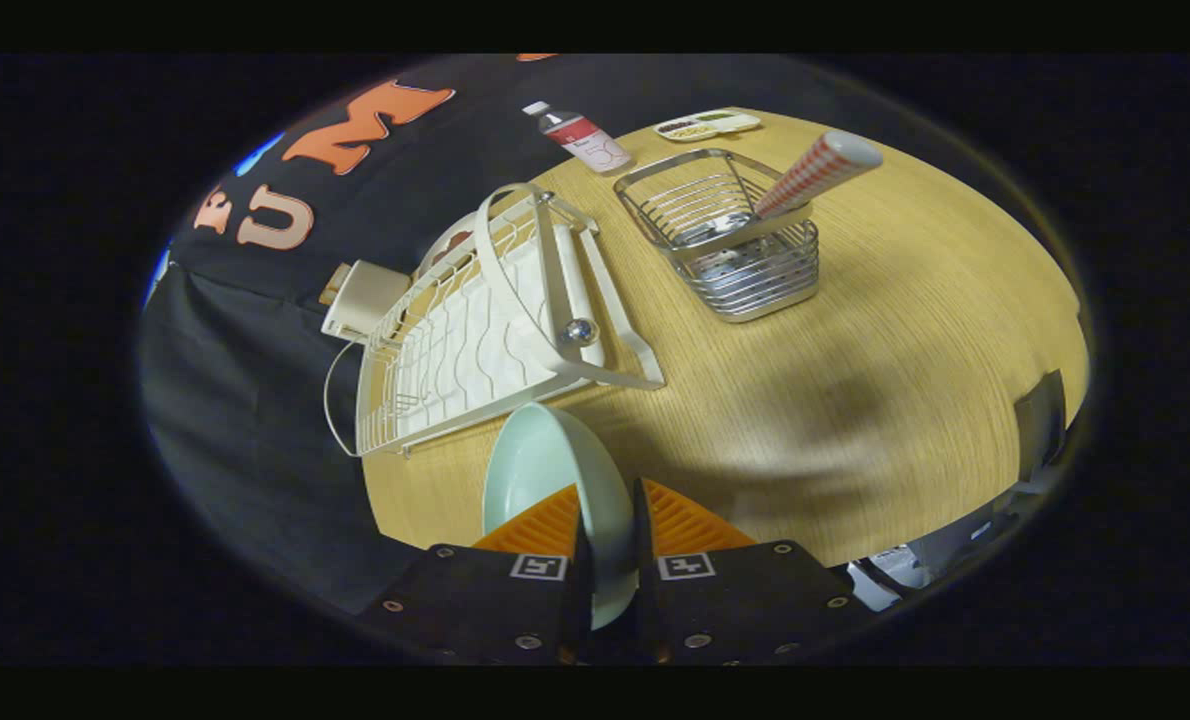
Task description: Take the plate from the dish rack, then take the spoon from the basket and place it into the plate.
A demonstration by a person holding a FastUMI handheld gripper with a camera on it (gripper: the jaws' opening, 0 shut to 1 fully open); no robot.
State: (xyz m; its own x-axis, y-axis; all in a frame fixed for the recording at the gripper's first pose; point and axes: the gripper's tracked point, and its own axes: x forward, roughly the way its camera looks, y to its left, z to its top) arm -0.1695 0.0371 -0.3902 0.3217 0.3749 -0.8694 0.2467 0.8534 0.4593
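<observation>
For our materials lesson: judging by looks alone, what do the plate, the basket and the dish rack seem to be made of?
Plate, gripped between the tool's fingers: pale mint, smooth and matte, likely ceramic or melamine.
Basket: bare metal wire, going by its silver shine and reflections.
Dish rack: thin wire in an even cream-white, probably coated metal; the flat tray under it looks plastic.
</observation>
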